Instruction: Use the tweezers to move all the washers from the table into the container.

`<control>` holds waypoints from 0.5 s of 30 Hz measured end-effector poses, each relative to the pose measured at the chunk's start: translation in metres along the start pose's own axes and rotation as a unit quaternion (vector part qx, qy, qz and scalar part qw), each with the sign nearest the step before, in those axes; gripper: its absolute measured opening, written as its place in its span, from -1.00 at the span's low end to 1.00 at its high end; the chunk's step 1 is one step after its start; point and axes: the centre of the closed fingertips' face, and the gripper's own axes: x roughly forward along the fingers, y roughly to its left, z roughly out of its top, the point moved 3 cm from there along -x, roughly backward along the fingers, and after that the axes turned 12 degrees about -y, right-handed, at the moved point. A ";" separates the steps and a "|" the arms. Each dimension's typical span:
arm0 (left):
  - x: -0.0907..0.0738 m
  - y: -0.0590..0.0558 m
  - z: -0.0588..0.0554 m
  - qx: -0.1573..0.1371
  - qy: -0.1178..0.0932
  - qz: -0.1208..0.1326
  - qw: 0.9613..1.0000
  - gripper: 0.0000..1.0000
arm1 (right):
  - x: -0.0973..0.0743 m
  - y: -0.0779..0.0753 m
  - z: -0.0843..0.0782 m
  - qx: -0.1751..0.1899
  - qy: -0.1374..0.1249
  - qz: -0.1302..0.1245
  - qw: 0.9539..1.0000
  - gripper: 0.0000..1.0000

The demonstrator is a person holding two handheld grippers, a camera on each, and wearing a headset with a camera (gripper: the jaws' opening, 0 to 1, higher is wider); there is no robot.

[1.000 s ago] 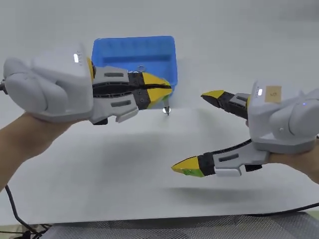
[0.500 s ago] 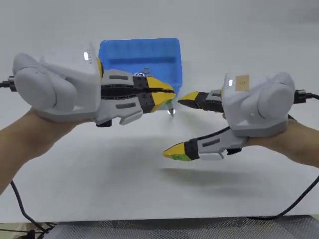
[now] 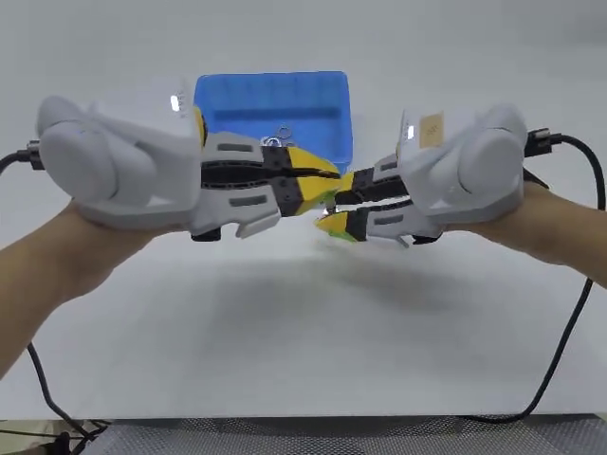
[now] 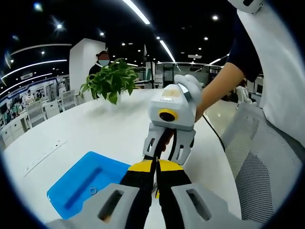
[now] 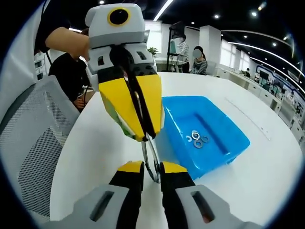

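a: left gripper (image 4: 155,166)?
b: clamped shut on the tweezers (image 5: 155,177) — just in front of the container (image 5: 215,161).
a: right gripper (image 5: 151,168)?
b: pinched narrow on their tip — washers (image 5: 197,139) lie inside the container.

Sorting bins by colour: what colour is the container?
The container is blue, clearest in the right gripper view.

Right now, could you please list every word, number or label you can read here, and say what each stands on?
None can be read.
On the right gripper, the tan sticker: a mark, too blurred to read.
On the blue container: no label visible.
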 end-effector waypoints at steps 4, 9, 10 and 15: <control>0.000 0.000 0.000 0.001 0.002 -0.003 1.000 -0.90 | 0.001 0.001 0.000 -0.025 0.008 0.012 1.000 -0.74; 0.000 0.000 -0.001 -0.001 0.005 -0.003 1.000 -0.89 | 0.002 0.001 0.001 -0.030 0.004 0.020 0.999 -0.77; 0.000 0.001 -0.001 0.001 0.006 -0.003 1.000 -0.89 | 0.002 0.001 0.001 -0.032 0.002 0.022 0.999 -0.78; 0.000 0.001 -0.001 -0.003 0.008 -0.003 1.000 -0.89 | 0.002 0.002 0.001 -0.033 -0.002 0.025 0.999 -0.80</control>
